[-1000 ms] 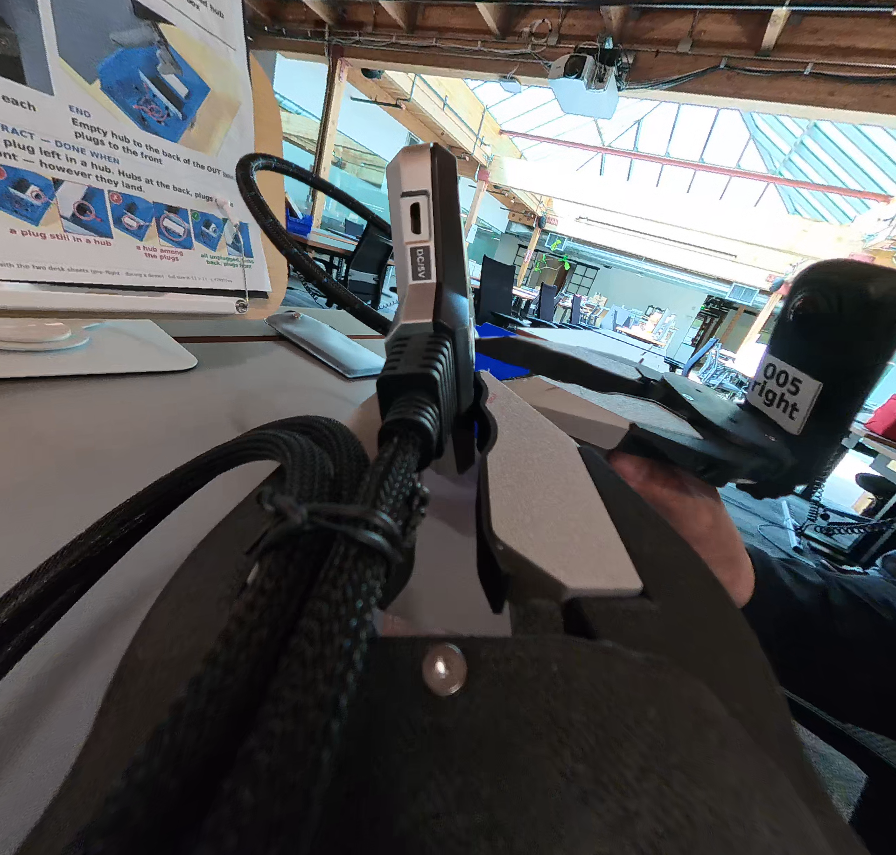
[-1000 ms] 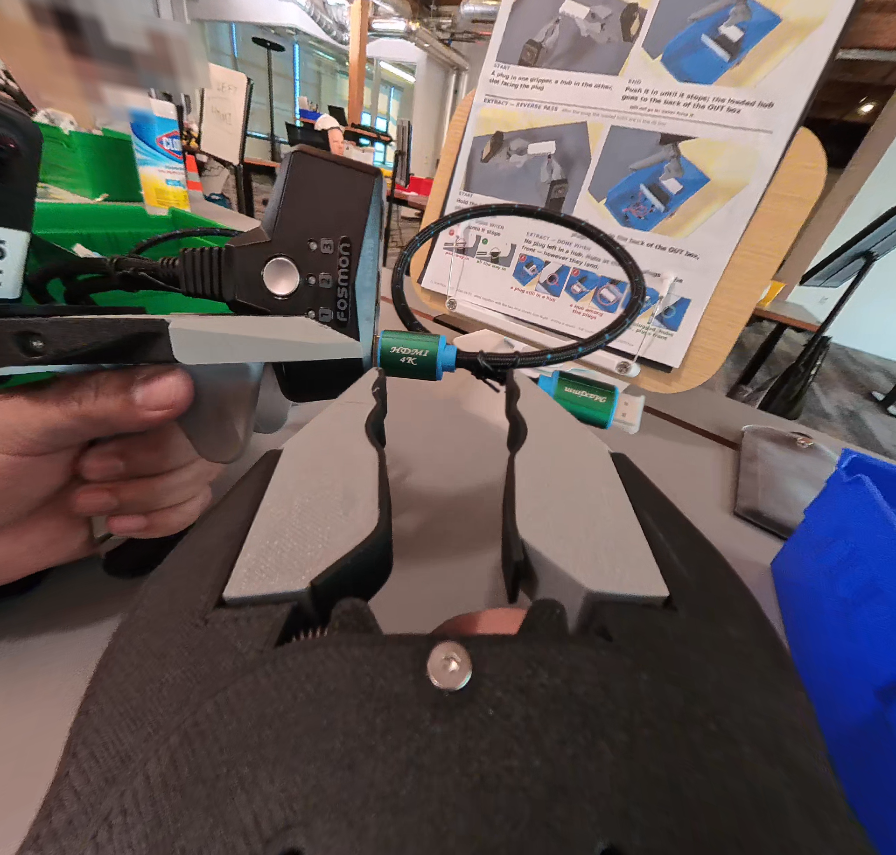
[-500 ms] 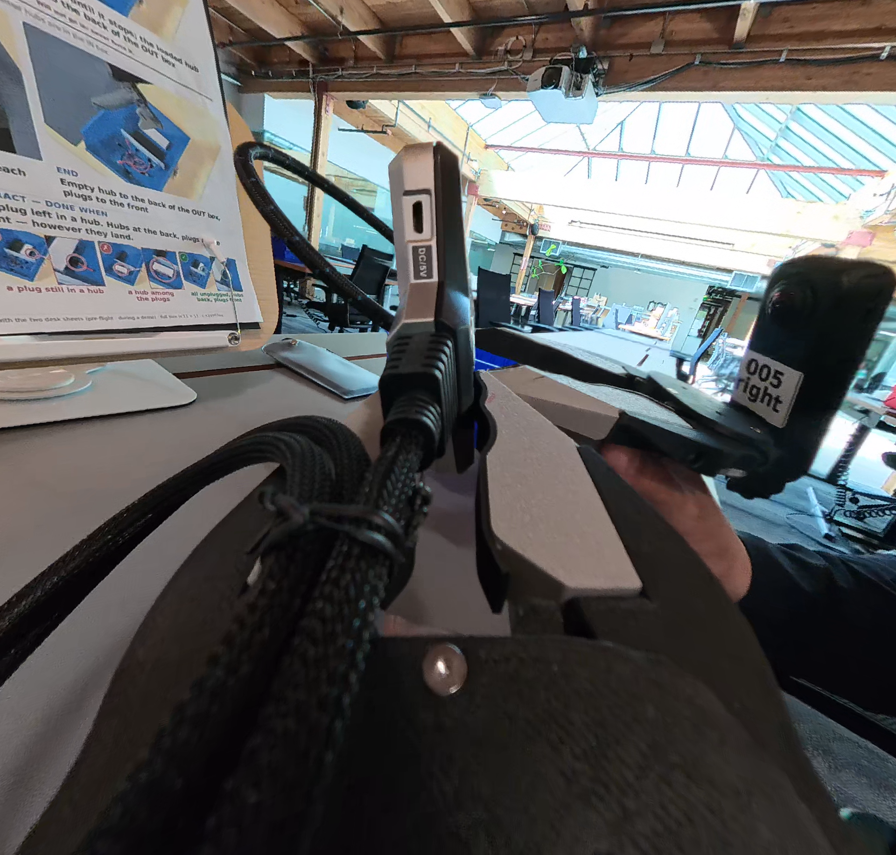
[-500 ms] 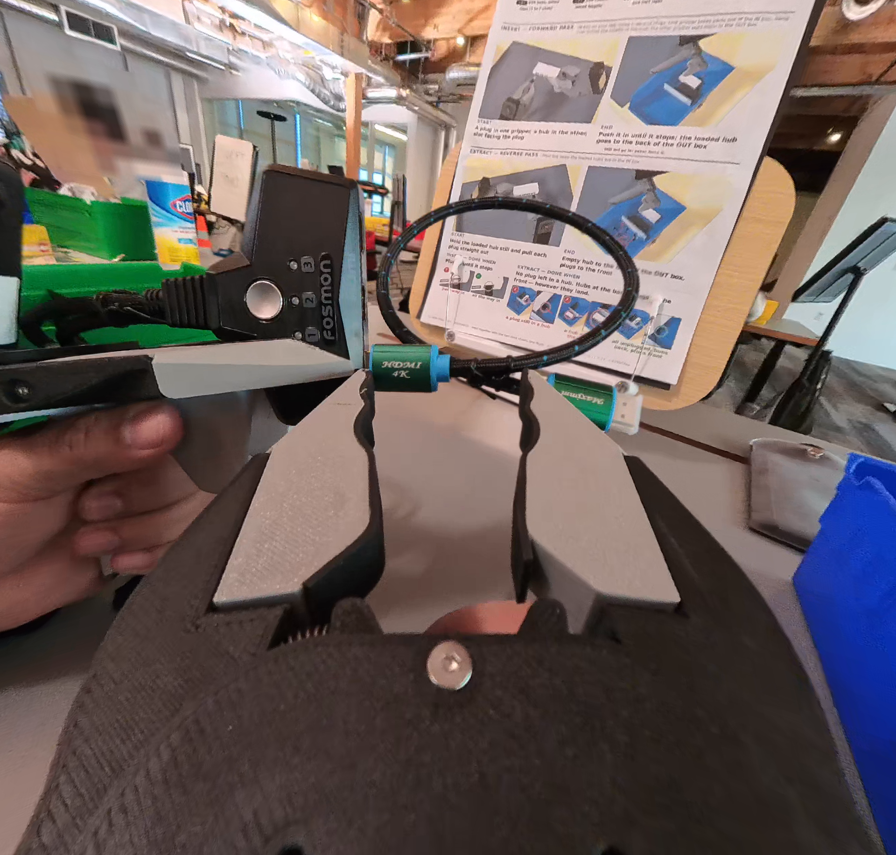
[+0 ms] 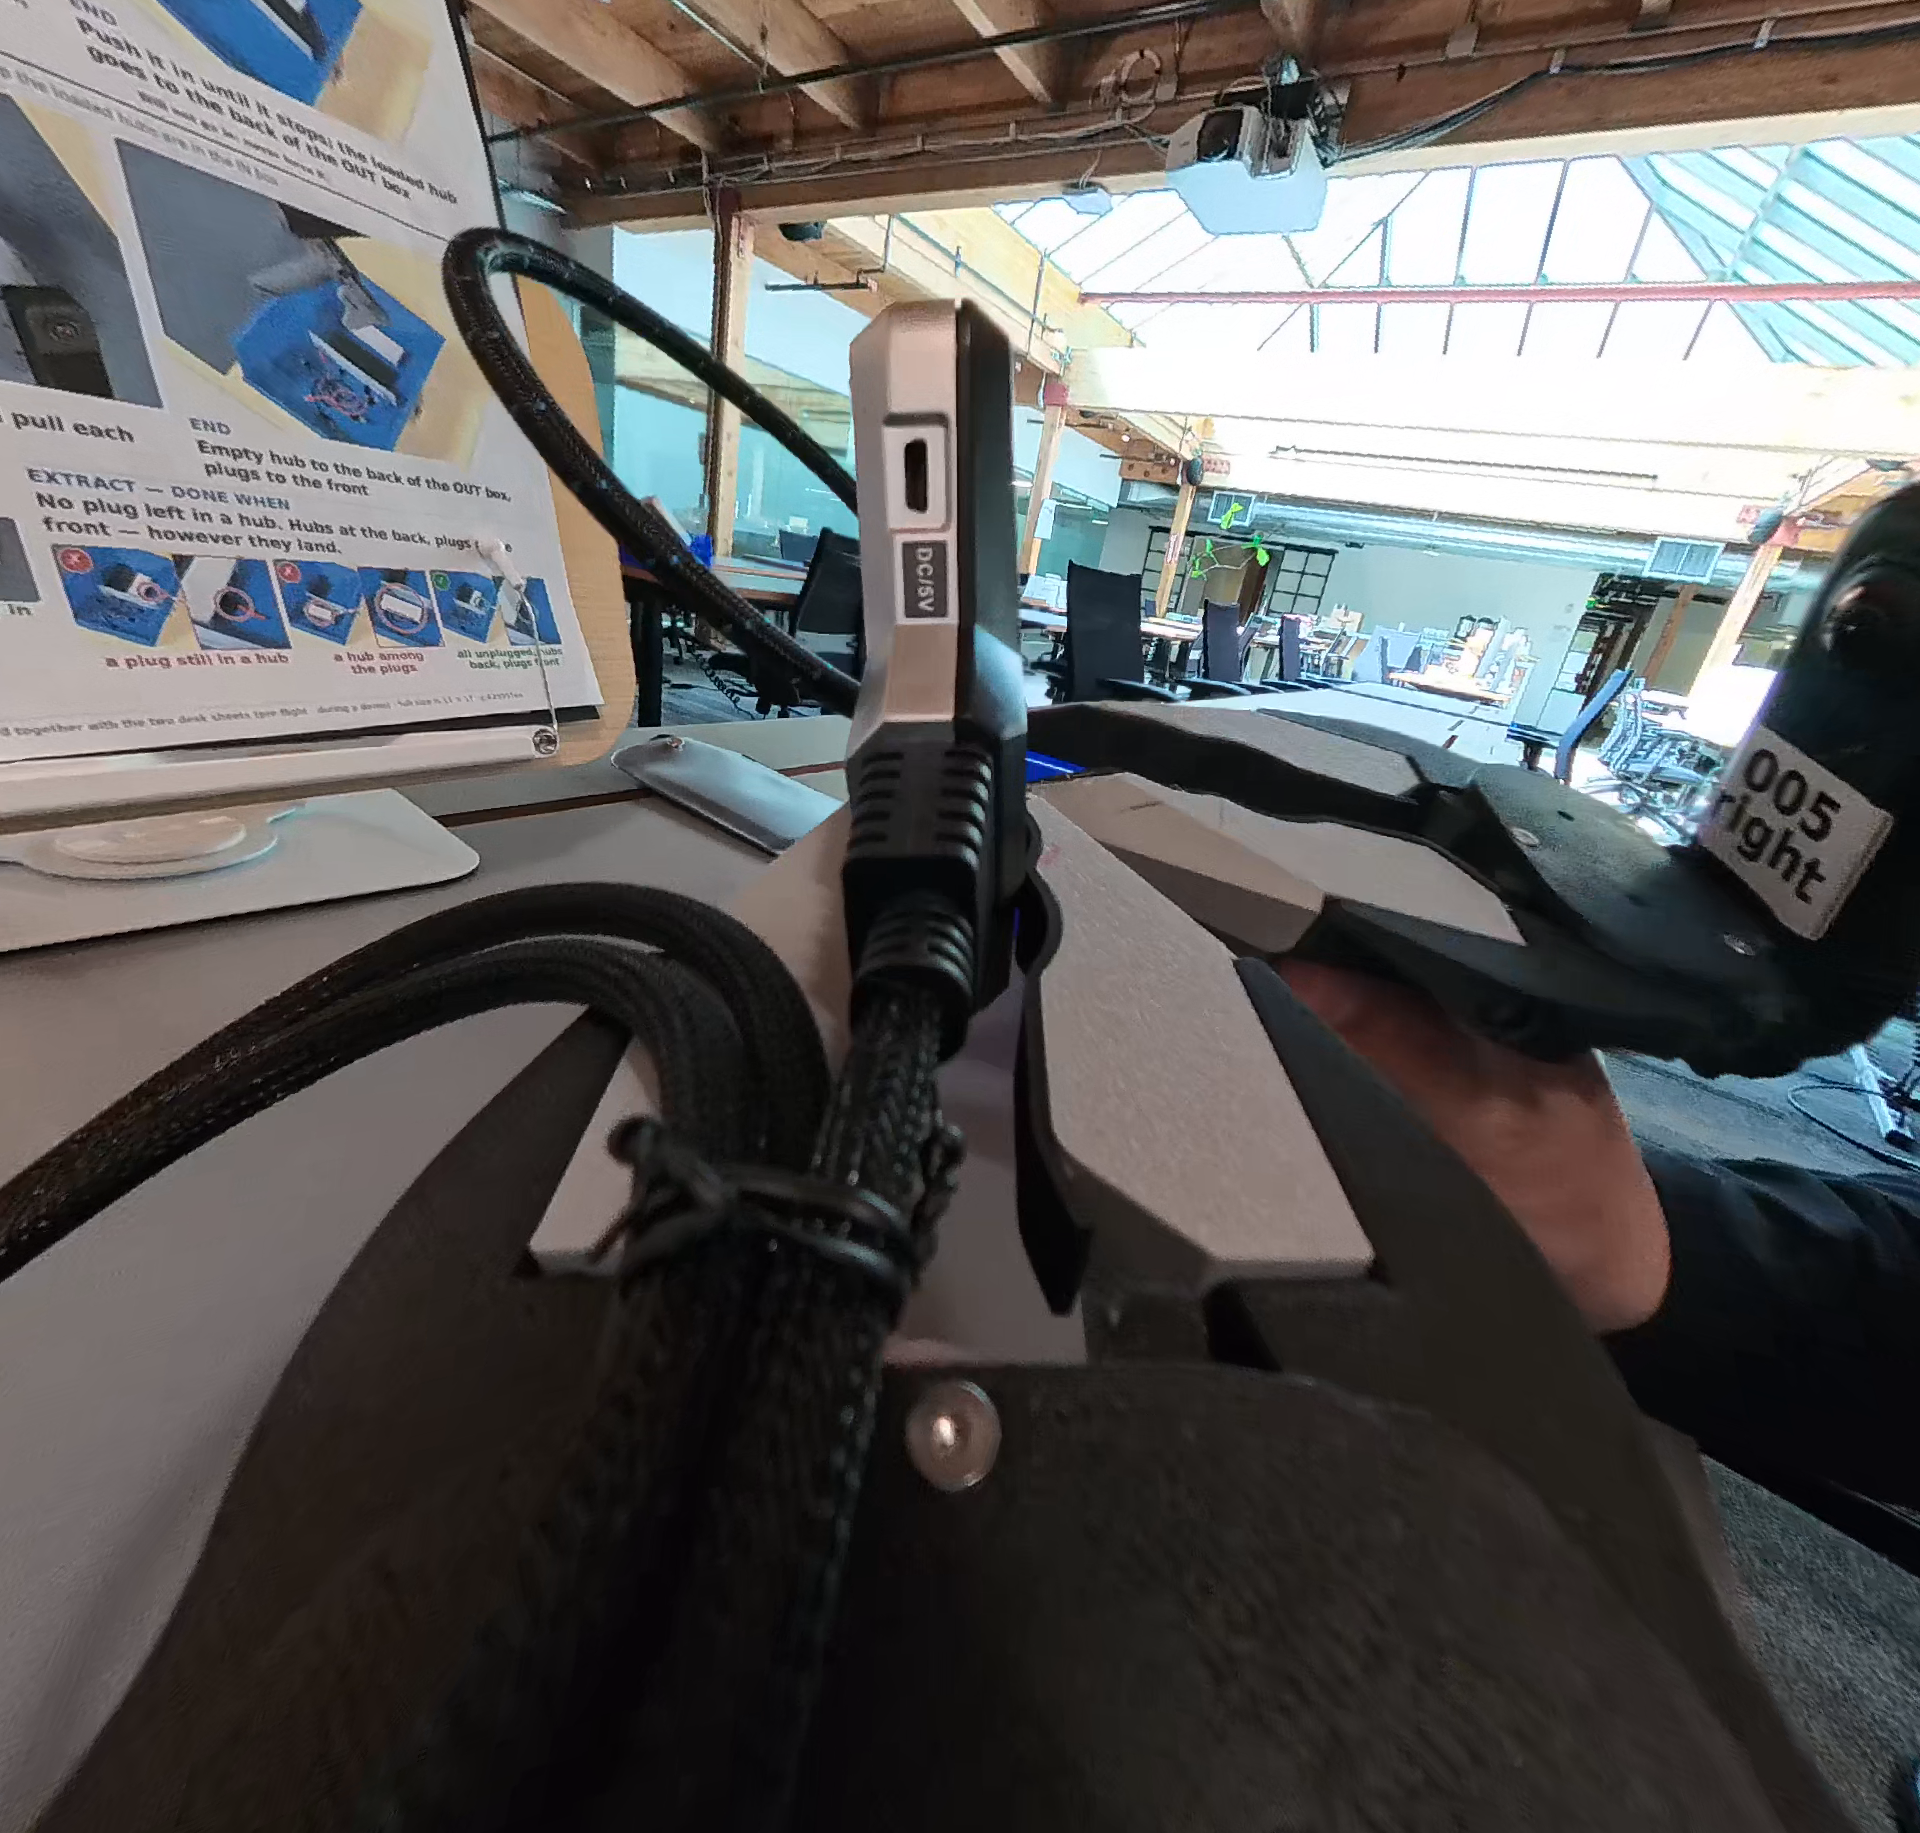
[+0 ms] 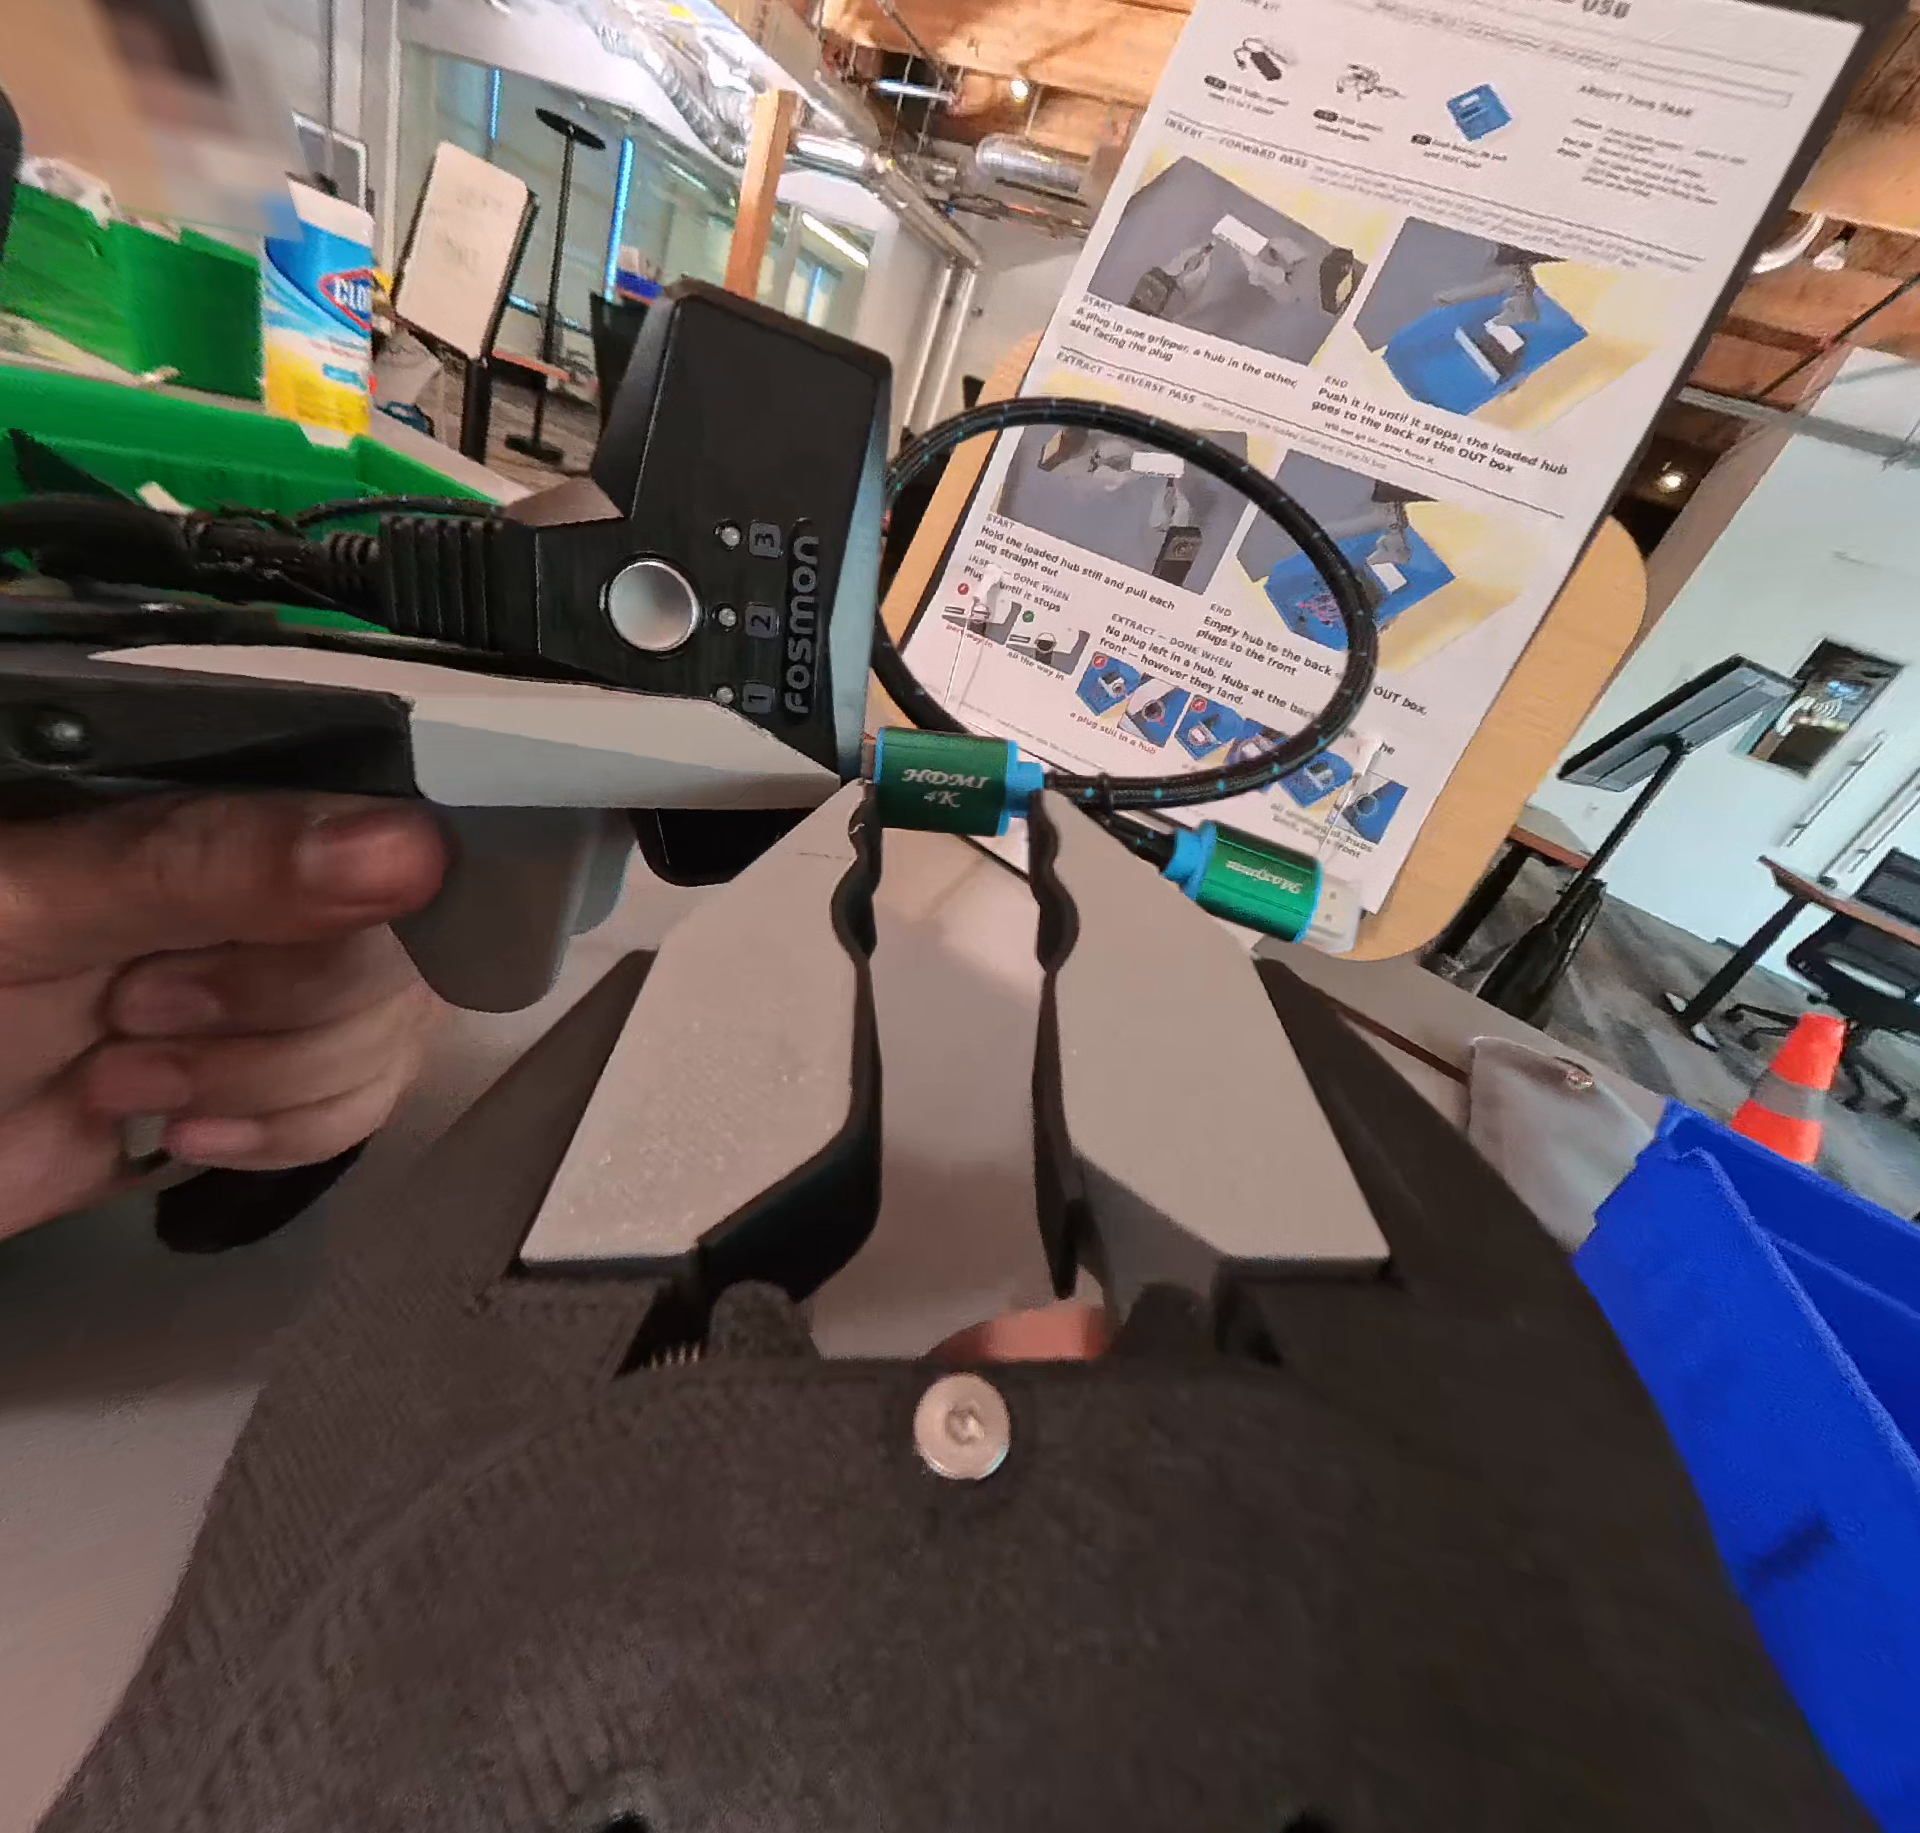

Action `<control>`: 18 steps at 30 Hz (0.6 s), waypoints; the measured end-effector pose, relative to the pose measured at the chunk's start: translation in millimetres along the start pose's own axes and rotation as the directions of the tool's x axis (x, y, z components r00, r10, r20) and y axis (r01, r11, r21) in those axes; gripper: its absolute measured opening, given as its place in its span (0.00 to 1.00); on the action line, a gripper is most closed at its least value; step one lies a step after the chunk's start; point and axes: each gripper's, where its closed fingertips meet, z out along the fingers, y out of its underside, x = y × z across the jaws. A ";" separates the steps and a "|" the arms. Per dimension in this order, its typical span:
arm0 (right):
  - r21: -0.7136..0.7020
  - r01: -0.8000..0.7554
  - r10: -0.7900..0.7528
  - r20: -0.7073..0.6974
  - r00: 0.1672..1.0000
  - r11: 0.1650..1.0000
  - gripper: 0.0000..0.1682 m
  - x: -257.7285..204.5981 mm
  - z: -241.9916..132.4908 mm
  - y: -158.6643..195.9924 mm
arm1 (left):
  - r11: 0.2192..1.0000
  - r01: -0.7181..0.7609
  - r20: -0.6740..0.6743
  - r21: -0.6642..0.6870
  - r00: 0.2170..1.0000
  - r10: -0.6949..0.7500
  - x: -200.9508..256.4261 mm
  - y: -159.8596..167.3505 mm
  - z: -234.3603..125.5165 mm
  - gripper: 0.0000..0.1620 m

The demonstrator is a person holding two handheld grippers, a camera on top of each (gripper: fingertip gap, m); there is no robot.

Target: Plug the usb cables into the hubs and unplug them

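grey fingers of the left gripper are pressed on the black and silver switch box, which stands on edge between them with a small port on its silver side facing the camera. its thick black braided cable, tied in a bundle with a thin black tie, runs back over the left gripper's body and off to the left over the grey tabletop.

in the right wrist view the same switch box shows its black face with a round silver button and small numbered marks, and the left gripper reaches in from the left, held by a hand. the right gripper is pinching the green metal plug at its fingertips, the jaws narrowed onto it. the plug's nose is at the lower edge of the box; whether it is seated in a port i cannot tell. from the plug a short black braided cord with blue flecks loops up and round to a second green plug, which hangs free just right of the fingers.

behind the loop stands a white printed instruction sheet on a pale wooden board. a blue plastic bin sits at the right edge, an orange cone beyond it, and green bins at far left.
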 end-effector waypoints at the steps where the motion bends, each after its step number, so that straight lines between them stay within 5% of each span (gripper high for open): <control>1: -0.002 0.022 -0.022 0.003 1.000 1.000 0.11 -2.1 0.0 -0.3 | 1.000 0.002 -0.003 -0.002 1.000 -0.002 0.0 0.1 0.2 0.12; 3: 0.007 0.087 -0.087 0.003 0.996 0.996 0.02 -7.9 -0.9 -2.8 | 1.000 0.010 -0.010 0.005 1.000 -0.010 0.8 -1.2 -0.1 0.12; 6: 0.009 0.127 -0.123 -0.186 0.975 0.992 0.00 26.5 -3.9 -4.4 | 1.000 -0.027 -0.041 0.000 0.999 0.027 9.7 -1.4 -2.5 0.10; 11: 0.061 -0.115 0.119 -0.056 0.991 0.991 0.03 35.2 -5.4 -3.0 | 0.999 -0.053 -0.078 -0.002 0.996 0.052 19.9 1.9 1.4 0.11; 18: 0.084 -0.177 0.175 0.027 0.984 0.981 0.16 21.8 -11.4 -6.0 | 0.997 0.070 -0.052 0.044 0.996 -0.068 -0.8 -10.0 -4.1 0.10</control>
